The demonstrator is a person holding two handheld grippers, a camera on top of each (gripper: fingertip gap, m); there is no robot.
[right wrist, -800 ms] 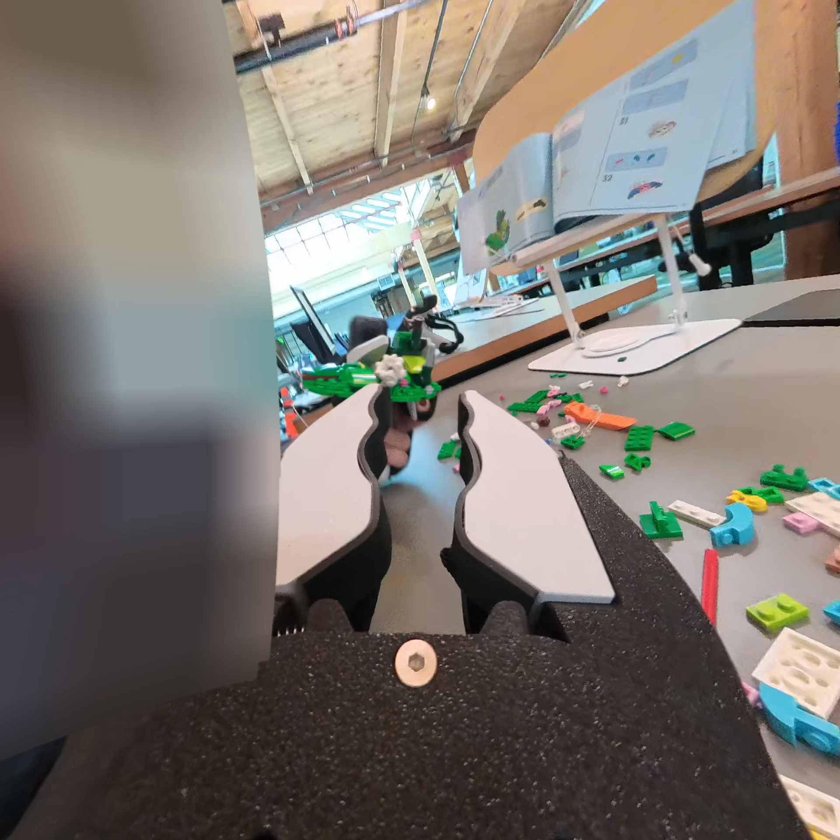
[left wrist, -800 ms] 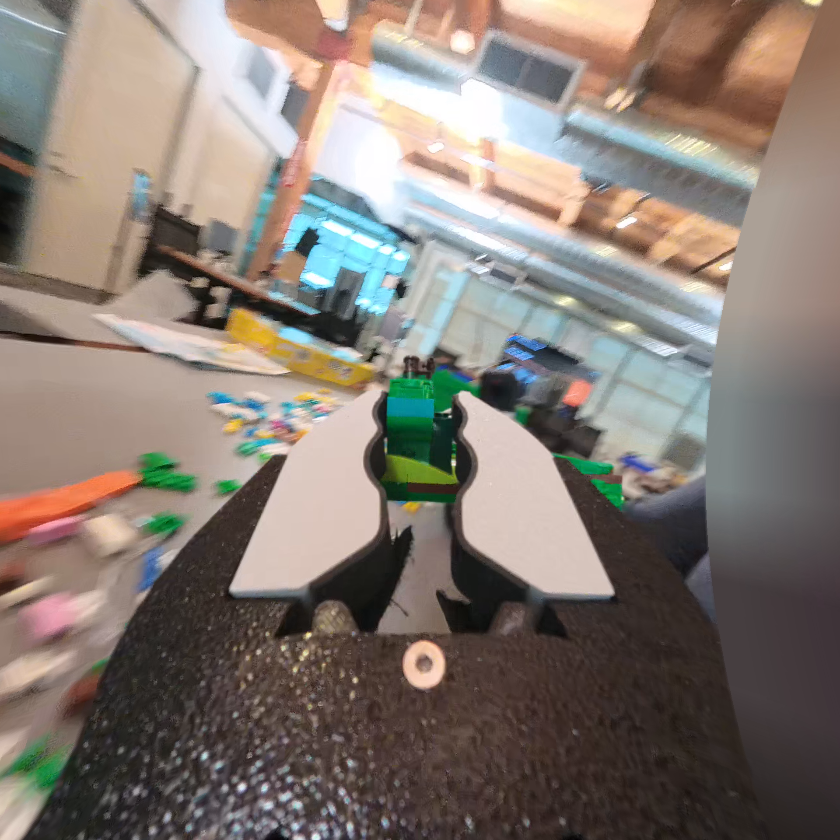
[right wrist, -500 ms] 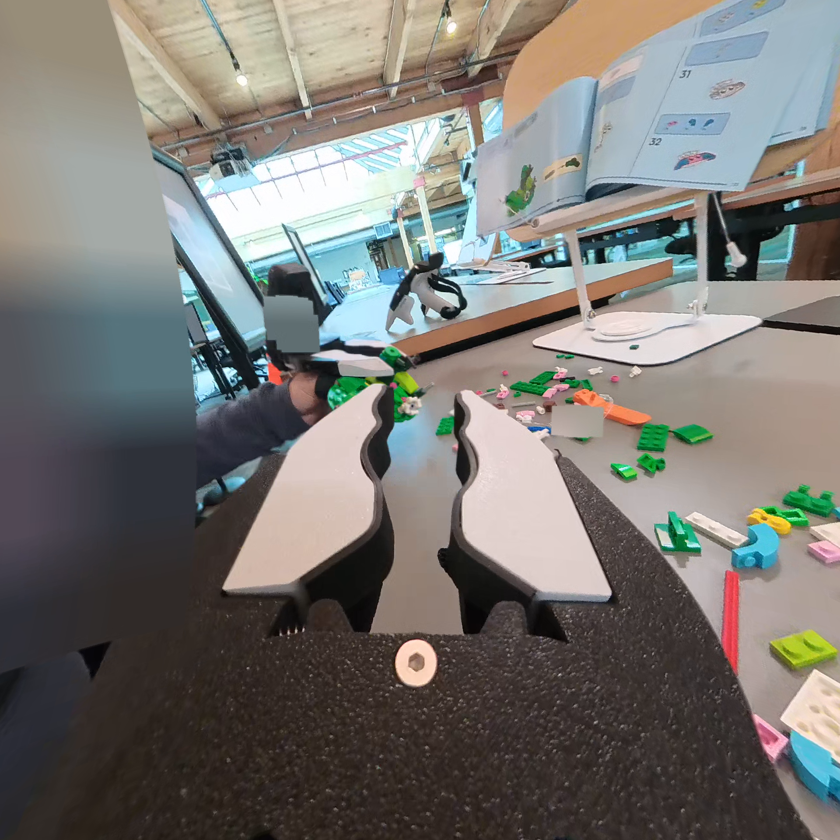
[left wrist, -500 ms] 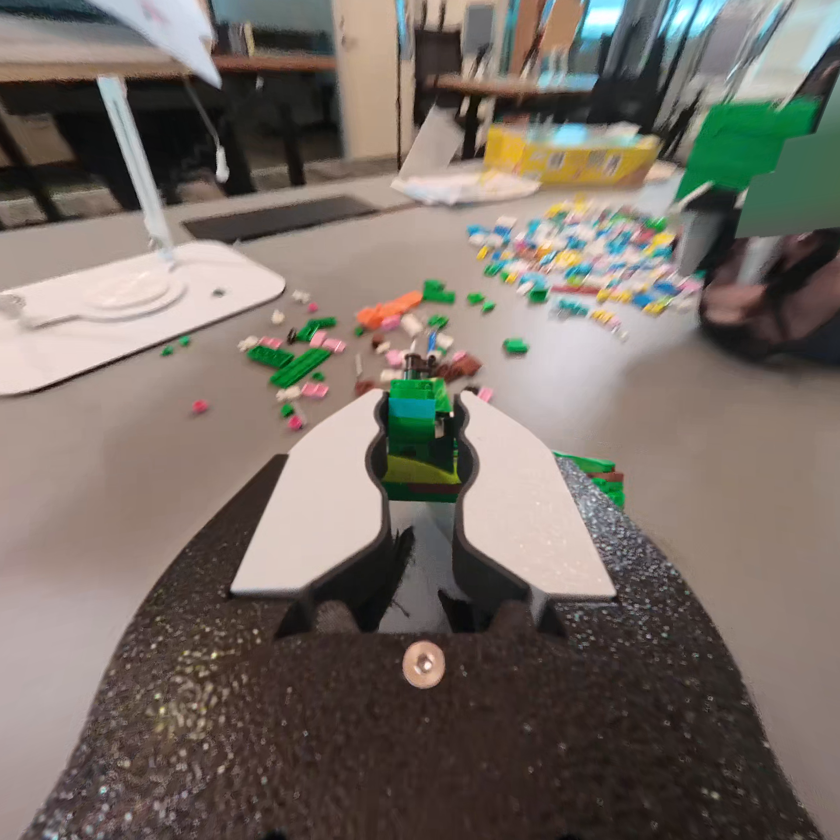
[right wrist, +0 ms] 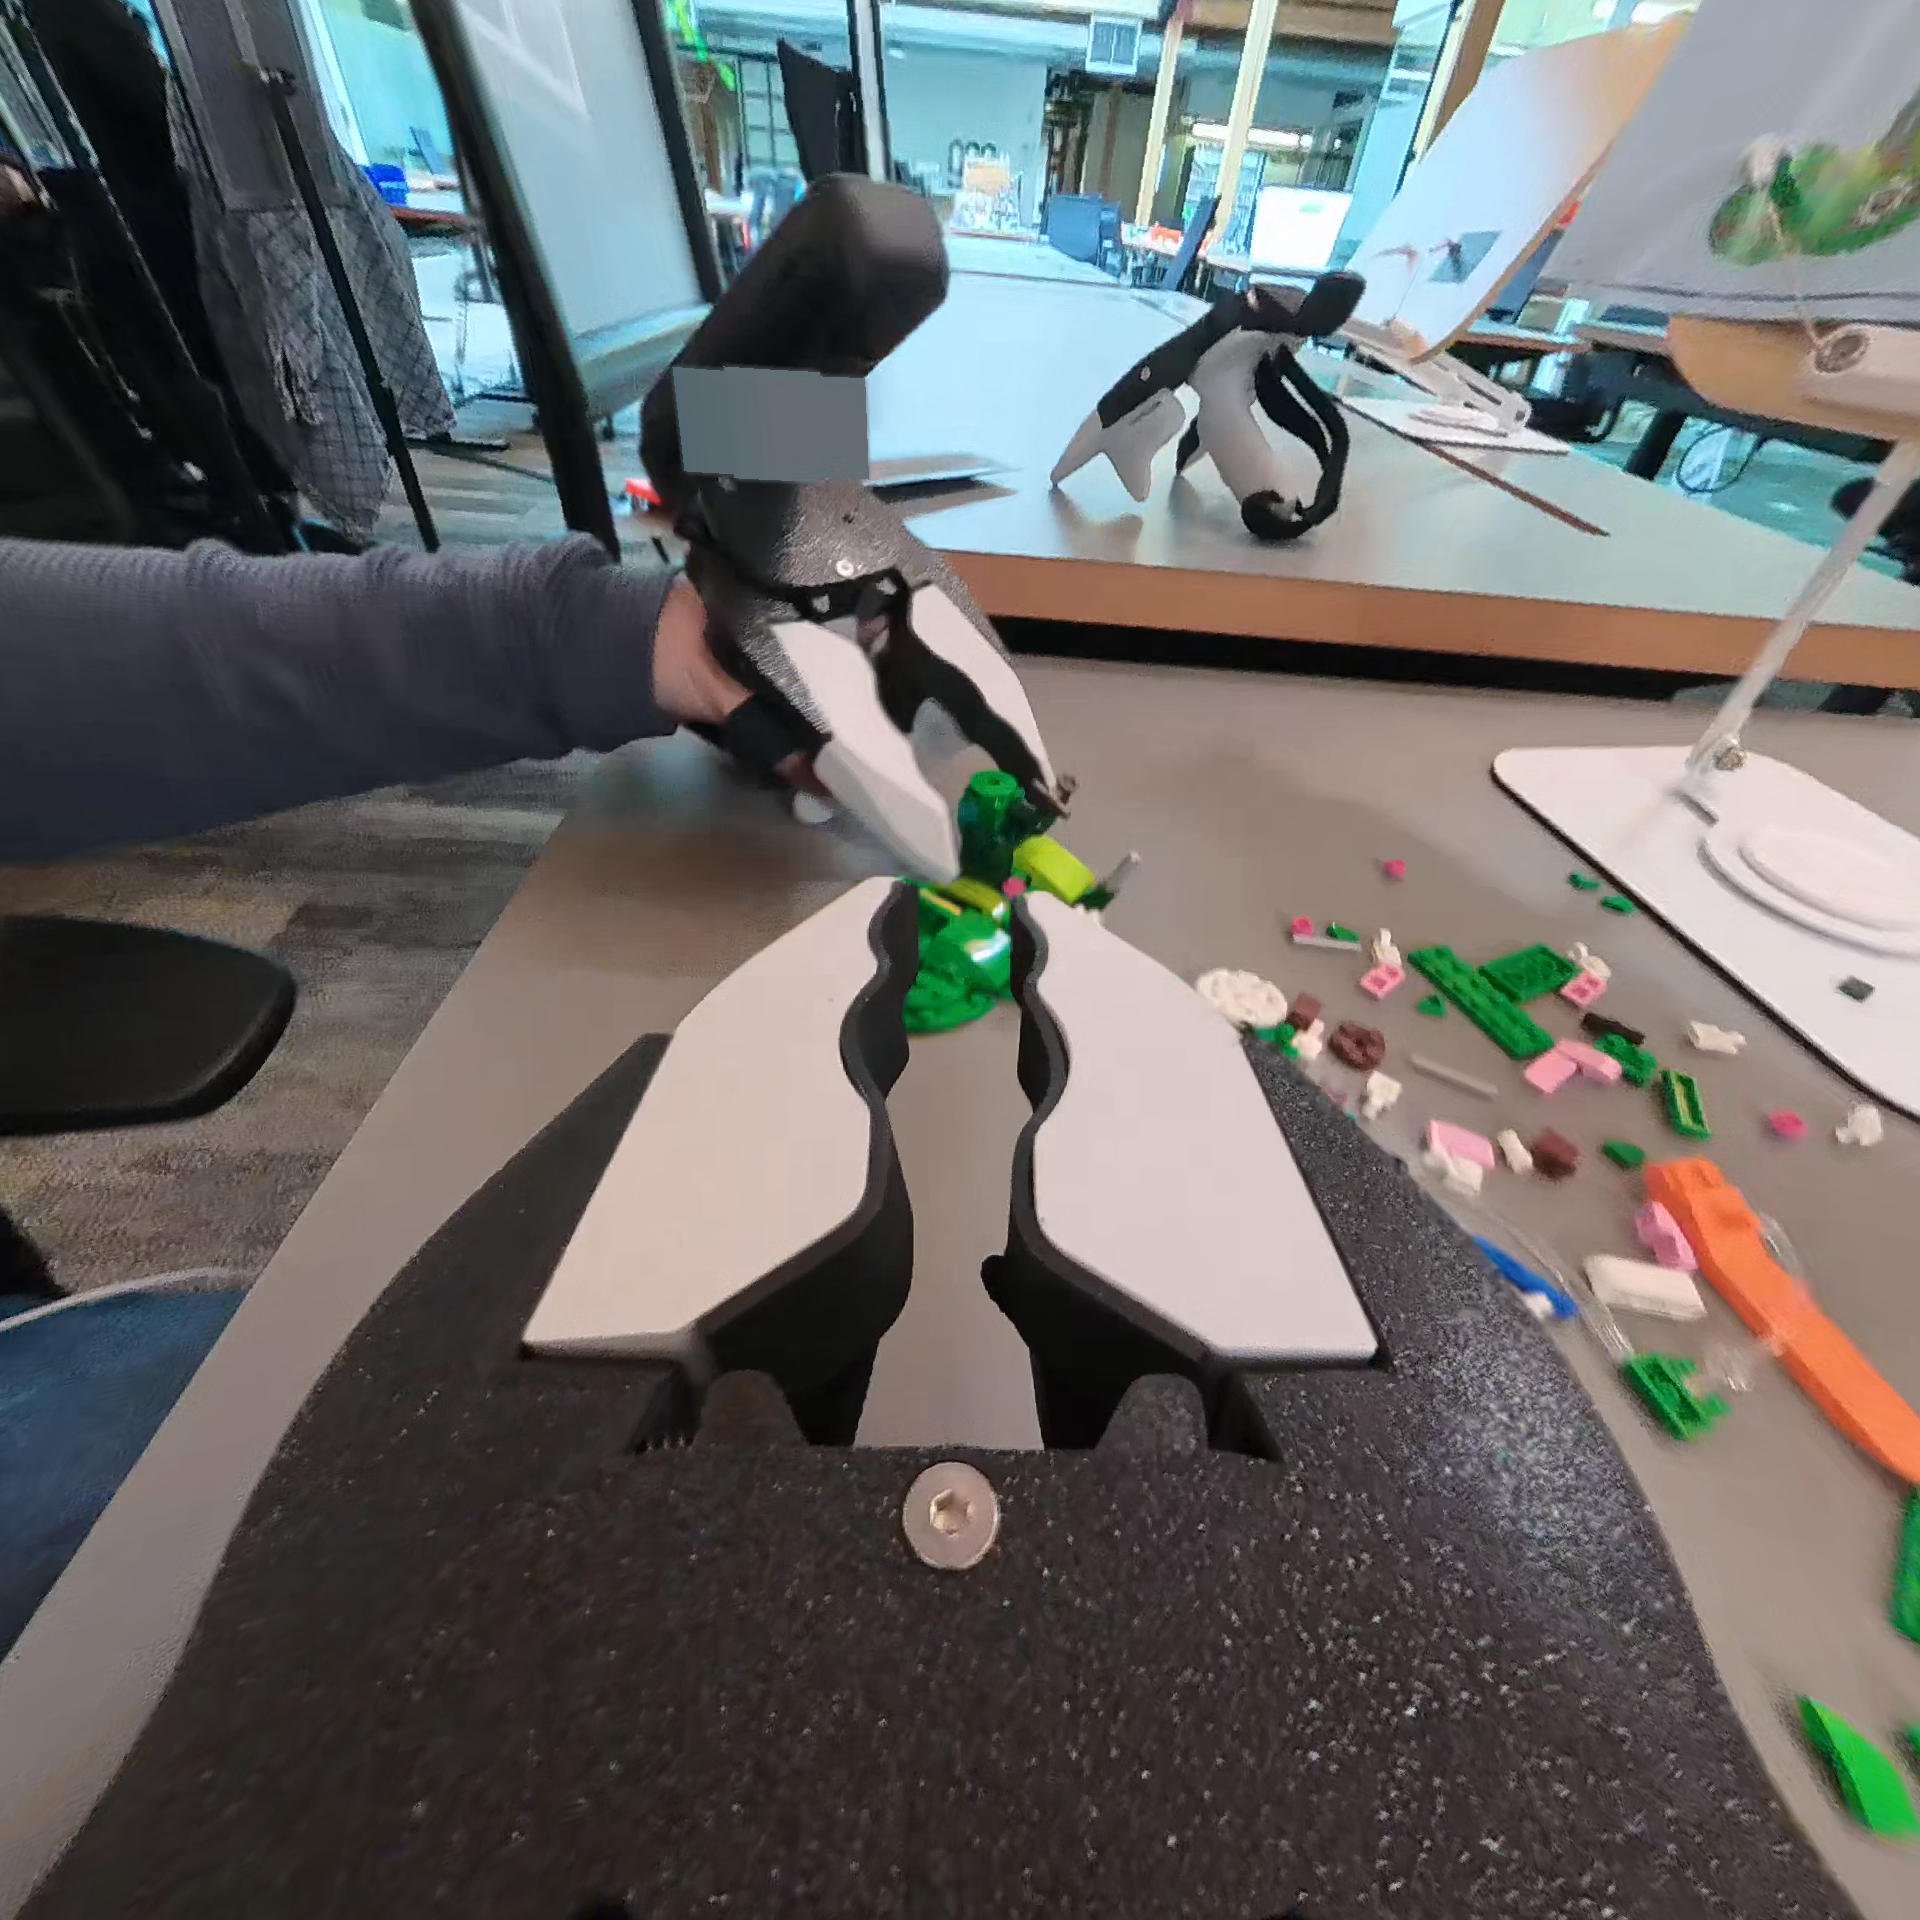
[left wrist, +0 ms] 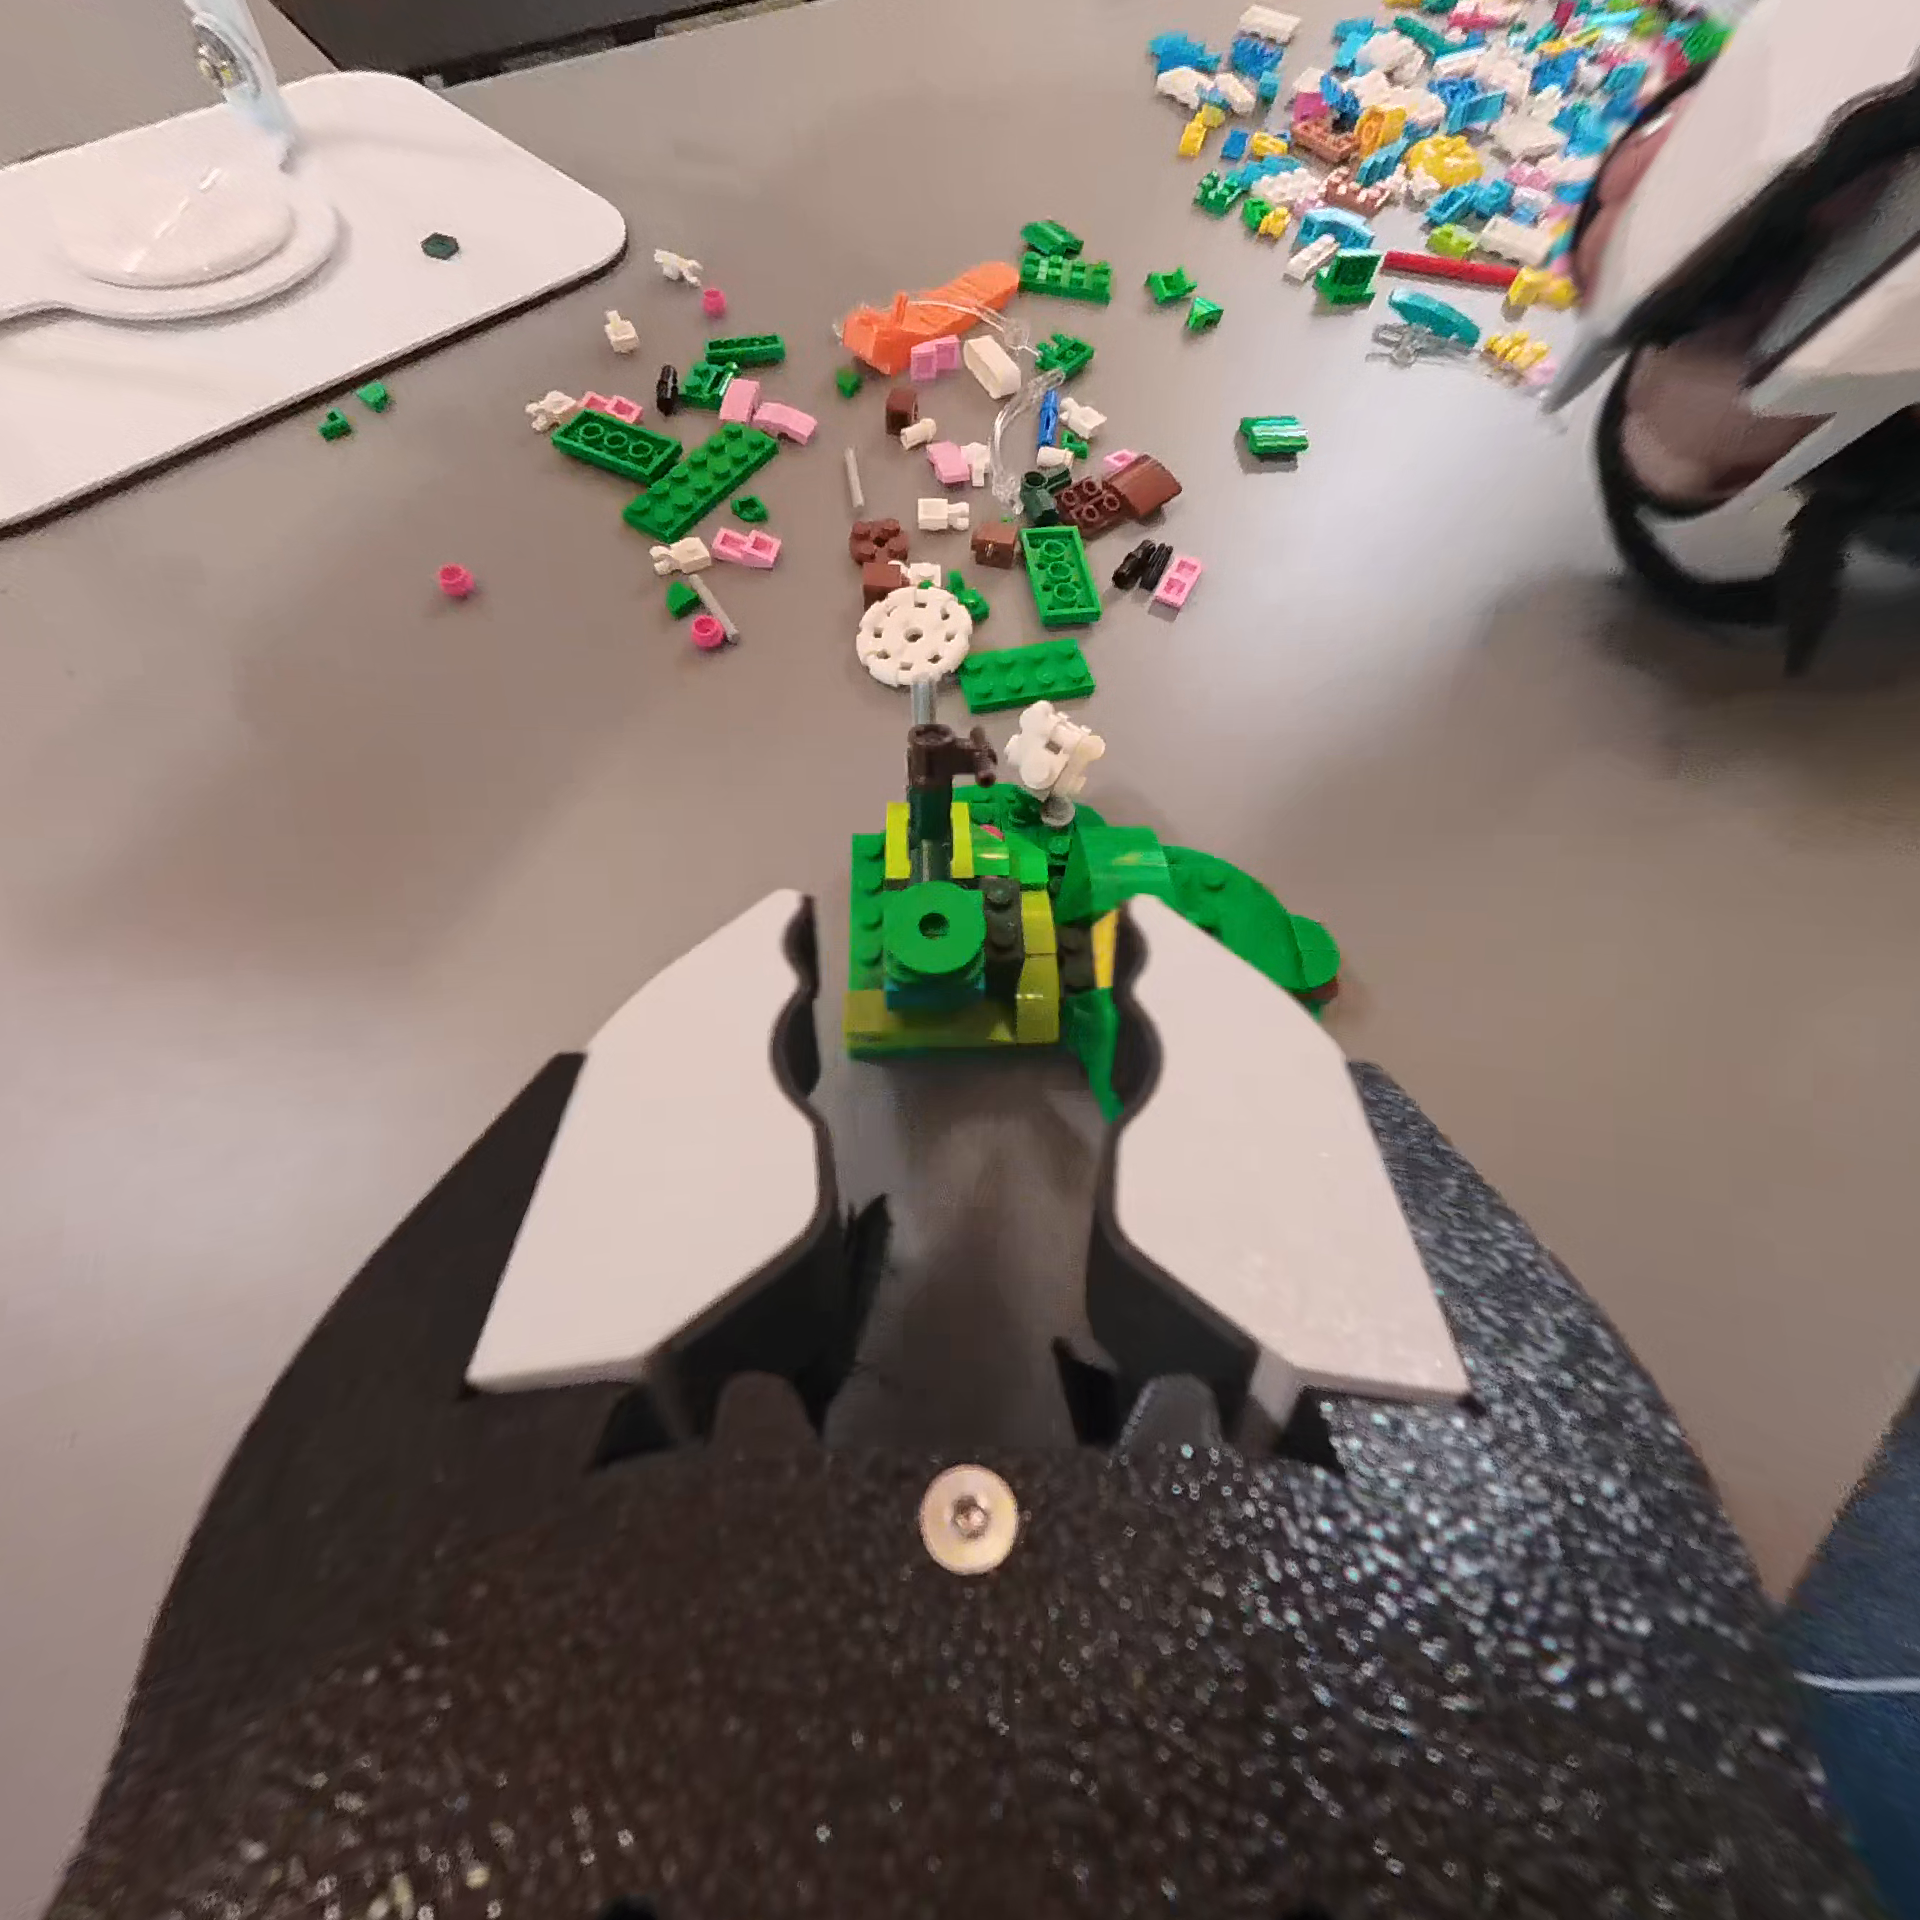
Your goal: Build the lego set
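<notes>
Resting on the grey table (left wrist: 260, 935), the green lego build (left wrist: 966, 935) sits between the left gripper's (left wrist: 961, 925) spread fingers, released.

No writing can be read. At ten o'clock in the left wrist view lies a white stand base (left wrist: 156, 312); at twelve, loose green, pink and brown bricks (left wrist: 883, 447) and a white round plate (left wrist: 914, 639); at two, the right gripper (left wrist: 1766, 260), blurred. The build has lime plates, a dark stem and a white flower. In the right wrist view the right gripper (right wrist: 961, 914) is parted, empty, with the build at twelve o'clock just beyond its tips.
</notes>
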